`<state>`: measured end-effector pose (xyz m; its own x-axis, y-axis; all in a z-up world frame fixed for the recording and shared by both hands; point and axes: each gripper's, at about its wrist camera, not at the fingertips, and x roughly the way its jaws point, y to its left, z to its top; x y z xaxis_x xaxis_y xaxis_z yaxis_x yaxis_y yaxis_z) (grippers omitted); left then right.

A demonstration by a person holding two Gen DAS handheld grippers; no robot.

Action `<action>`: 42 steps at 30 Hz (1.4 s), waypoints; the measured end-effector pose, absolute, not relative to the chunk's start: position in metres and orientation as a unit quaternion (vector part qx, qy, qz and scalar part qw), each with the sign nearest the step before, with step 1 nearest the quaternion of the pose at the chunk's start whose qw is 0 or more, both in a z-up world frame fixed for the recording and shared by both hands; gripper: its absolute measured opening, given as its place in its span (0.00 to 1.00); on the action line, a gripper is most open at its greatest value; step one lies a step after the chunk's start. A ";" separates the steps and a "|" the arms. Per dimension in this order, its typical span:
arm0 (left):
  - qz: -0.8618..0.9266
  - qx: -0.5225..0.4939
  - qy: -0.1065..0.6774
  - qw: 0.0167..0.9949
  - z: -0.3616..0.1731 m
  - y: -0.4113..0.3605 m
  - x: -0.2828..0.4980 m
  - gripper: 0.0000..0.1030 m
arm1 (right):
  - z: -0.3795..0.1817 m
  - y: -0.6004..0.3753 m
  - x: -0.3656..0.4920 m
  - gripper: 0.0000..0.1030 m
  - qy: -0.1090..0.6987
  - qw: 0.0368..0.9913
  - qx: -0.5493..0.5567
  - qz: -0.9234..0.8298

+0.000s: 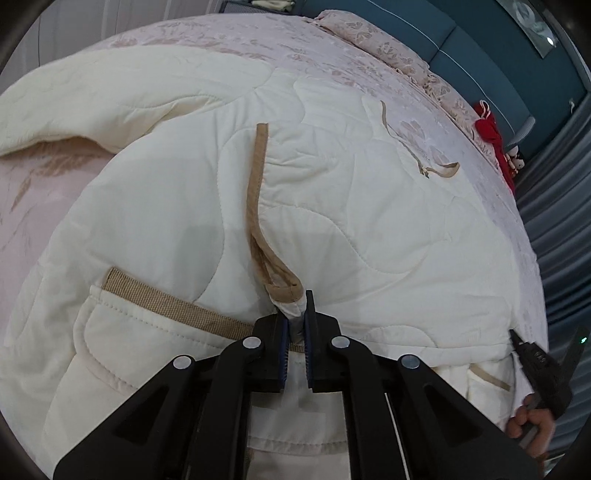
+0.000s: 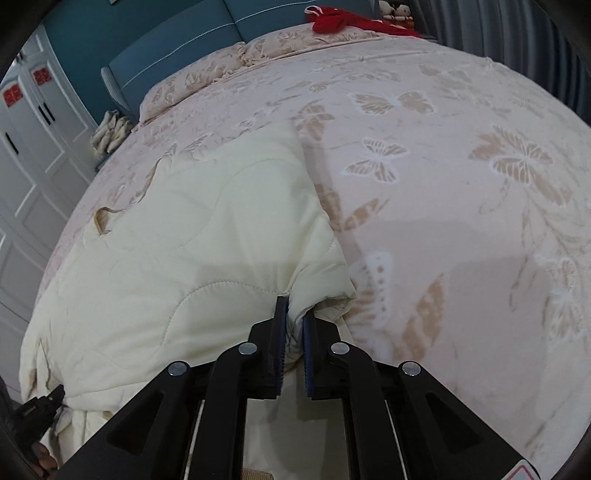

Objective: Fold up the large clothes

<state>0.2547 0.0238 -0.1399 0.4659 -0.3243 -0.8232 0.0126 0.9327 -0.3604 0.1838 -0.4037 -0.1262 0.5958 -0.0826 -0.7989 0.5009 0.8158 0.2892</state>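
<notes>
A cream quilted jacket (image 1: 332, 206) with tan trim lies spread on a pink bed. In the left wrist view, my left gripper (image 1: 297, 310) is shut on a bunched bit of its edge, right where the tan front binding (image 1: 258, 192) ends. A tan-edged pocket (image 1: 155, 295) lies to the left of the fingers. In the right wrist view, the same jacket (image 2: 192, 240) fills the left half, and my right gripper (image 2: 295, 314) is shut on its near right corner. The right gripper (image 1: 535, 365) and the hand holding it also show at the left view's lower right edge.
The bed cover (image 2: 461, 184) is pink with tan butterflies. Pillows (image 2: 207, 81) lean on a teal headboard (image 2: 166, 48) at the far end, with a red cloth (image 2: 343, 20) beside them. White cupboard doors (image 2: 33, 147) stand left; grey curtains (image 1: 557, 221) hang right.
</notes>
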 end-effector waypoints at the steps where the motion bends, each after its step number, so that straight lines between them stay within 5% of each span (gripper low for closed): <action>1: -0.100 -0.144 0.504 0.846 -0.139 0.022 0.254 0.08 | -0.122 -0.403 0.179 0.07 0.413 0.856 0.257 -0.175; 4: -0.101 -0.107 0.490 0.859 -0.125 0.018 0.247 0.18 | -0.102 -0.403 0.156 0.24 0.393 0.856 0.268 -0.203; 6: -0.084 -0.092 0.475 0.871 -0.107 0.026 0.238 0.40 | -0.087 -0.398 0.143 0.24 0.376 0.864 0.252 -0.219; 9: -0.081 -0.125 0.432 0.889 -0.073 0.045 0.224 0.50 | -0.059 -0.369 0.137 0.24 0.359 0.888 0.230 -0.174; 15: -0.107 -0.140 0.434 0.883 -0.061 0.024 0.236 0.50 | -0.049 -0.268 0.180 0.15 0.381 0.911 0.155 -0.041; 19: -0.104 -0.085 0.467 0.874 -0.101 -0.001 0.245 0.47 | -0.087 -0.237 0.205 0.14 0.424 0.895 0.135 -0.035; 23: -0.107 -0.068 0.456 0.881 -0.127 -0.003 0.238 0.46 | -0.126 -0.254 0.202 0.01 0.445 0.878 0.167 -0.048; 42: -0.101 -0.036 0.409 0.906 -0.139 -0.014 0.228 0.50 | -0.138 -0.237 0.197 0.00 0.419 0.897 0.118 -0.074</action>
<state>0.2283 -0.0144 -0.1393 0.6447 -0.2118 -0.7345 0.1534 0.9772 -0.1472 0.1969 -0.2371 -0.1379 0.6378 -0.0345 -0.7694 0.2326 0.9610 0.1496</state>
